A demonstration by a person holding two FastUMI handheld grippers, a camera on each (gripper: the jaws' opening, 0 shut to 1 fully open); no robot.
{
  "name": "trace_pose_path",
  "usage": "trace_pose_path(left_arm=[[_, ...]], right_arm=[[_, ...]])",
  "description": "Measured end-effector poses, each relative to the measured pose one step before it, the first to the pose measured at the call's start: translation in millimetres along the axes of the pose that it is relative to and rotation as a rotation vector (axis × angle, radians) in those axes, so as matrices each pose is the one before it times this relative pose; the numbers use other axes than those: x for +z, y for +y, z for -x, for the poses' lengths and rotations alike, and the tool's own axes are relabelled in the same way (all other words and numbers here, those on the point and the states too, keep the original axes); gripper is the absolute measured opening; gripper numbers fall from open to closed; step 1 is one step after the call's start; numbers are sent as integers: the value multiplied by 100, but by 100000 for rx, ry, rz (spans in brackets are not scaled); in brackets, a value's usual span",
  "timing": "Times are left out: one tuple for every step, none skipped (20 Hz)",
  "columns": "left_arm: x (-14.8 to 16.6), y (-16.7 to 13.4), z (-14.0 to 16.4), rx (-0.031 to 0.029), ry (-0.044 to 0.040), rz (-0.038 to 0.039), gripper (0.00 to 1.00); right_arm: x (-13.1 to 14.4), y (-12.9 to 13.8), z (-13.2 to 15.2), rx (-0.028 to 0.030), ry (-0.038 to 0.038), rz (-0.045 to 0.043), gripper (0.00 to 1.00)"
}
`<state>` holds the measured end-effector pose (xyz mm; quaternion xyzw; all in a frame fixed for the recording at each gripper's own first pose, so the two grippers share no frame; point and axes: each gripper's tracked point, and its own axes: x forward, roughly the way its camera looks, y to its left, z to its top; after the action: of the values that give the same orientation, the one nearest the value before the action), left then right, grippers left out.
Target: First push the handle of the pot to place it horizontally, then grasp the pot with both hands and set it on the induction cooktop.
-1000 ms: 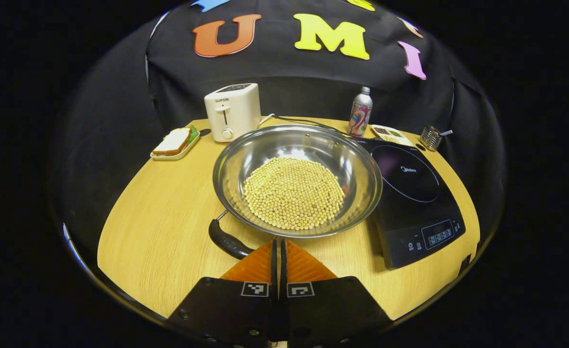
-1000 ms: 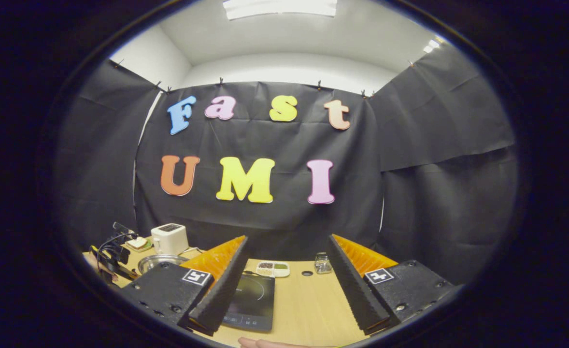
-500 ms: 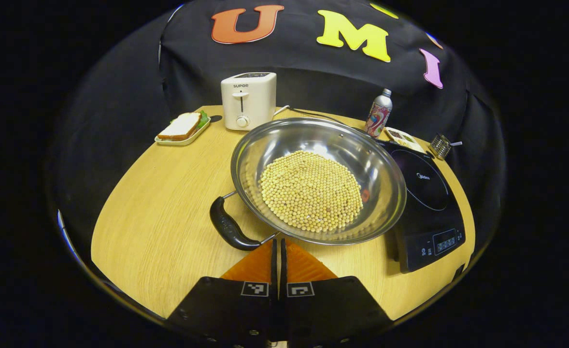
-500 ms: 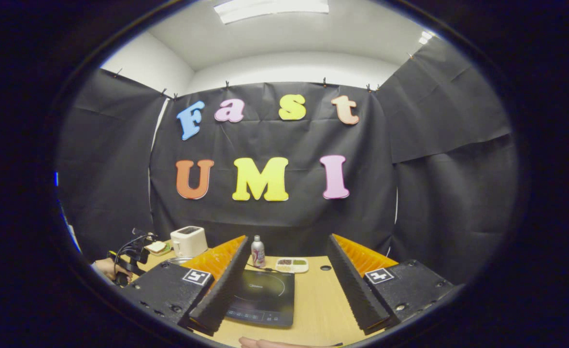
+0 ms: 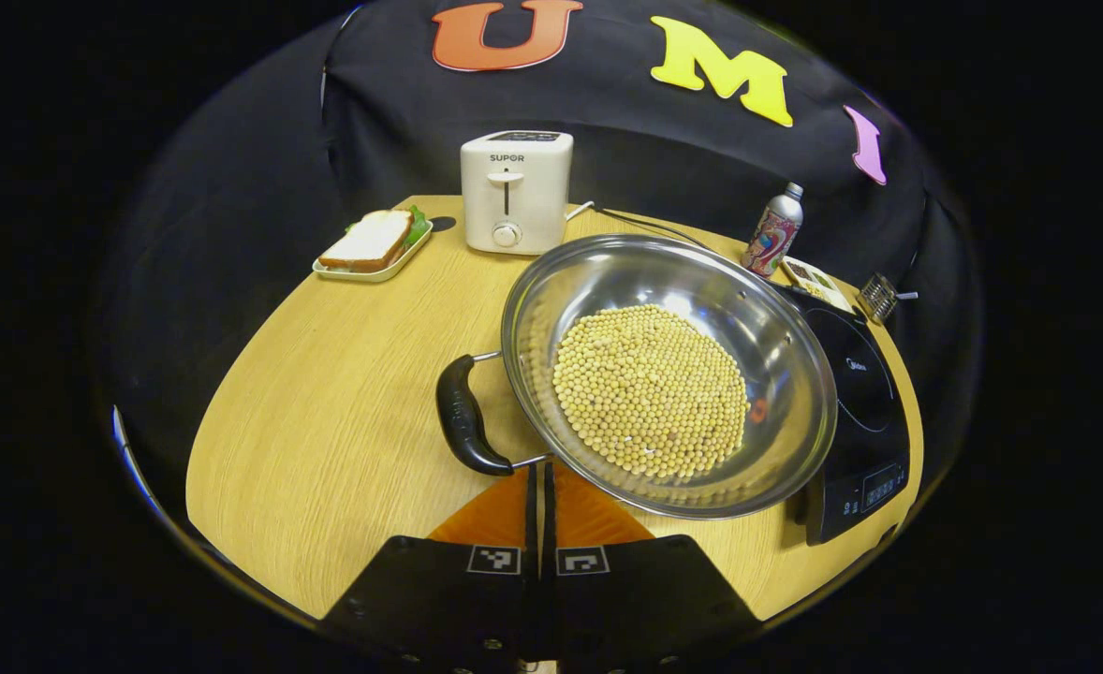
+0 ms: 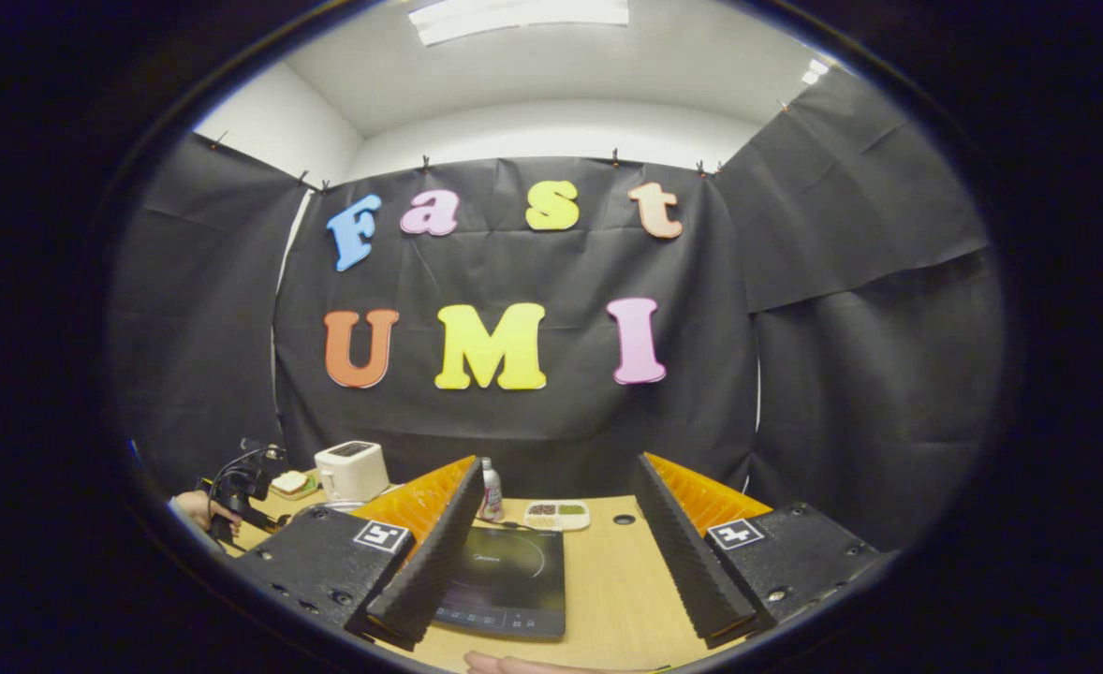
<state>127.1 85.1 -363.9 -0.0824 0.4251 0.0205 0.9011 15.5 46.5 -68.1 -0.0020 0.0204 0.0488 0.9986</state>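
A steel pot full of pale beans sits on the wooden table in the left gripper view. Its black handle stands at the pot's left side. My left gripper is shut with nothing between its fingers, its tips right by the near end of the handle at the pot's front rim. The black induction cooktop lies against the pot's right side. In the right gripper view my right gripper hangs open and empty above the cooktop.
At the back stand a white toaster, a sandwich on a small tray, a bottle, a small divided dish and a metal holder. A cable runs behind the pot. A hand shows at the bottom edge.
The pot has turned: its handle swung from the near front round to the pot's left side, with my shut left gripper following it. My right gripper stayed open, shifting only slightly.
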Motion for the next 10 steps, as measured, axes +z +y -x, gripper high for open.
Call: trace_pose_path(left_arm=[[194,263,-207,-396,697,382,10],[426,387,-207,203,64,618,0],[268,449,-235,890,550,569,0],[341,321,-218,1132,411,-138,0],[378,387,-314,843,-163,-620,0],[325,210,-302,381,-35,-744,0],[240,135,-236,-75,18,-194,0],[241,130,-171,-387,20,21,0],[373,67,-215,-310,114,295,0],[266,68,-268,-318,116,287,0]], right_arm=[[241,145,-103,-365,-760,52,96],[175,121,-129,-283,-640,-339,96],[109,390,-106,257,-669,-631,96],[70,373,-116,310,-168,-498,96],[-161,172,-151,137,-36,-723,96],[12,175,-326,-80,15,-671,96],[-118,37,-336,-314,355,-529,96],[-204,-57,-390,-701,751,-5,96],[-241,22,-413,-575,337,151,96],[13,34,-398,-514,331,159,96]])
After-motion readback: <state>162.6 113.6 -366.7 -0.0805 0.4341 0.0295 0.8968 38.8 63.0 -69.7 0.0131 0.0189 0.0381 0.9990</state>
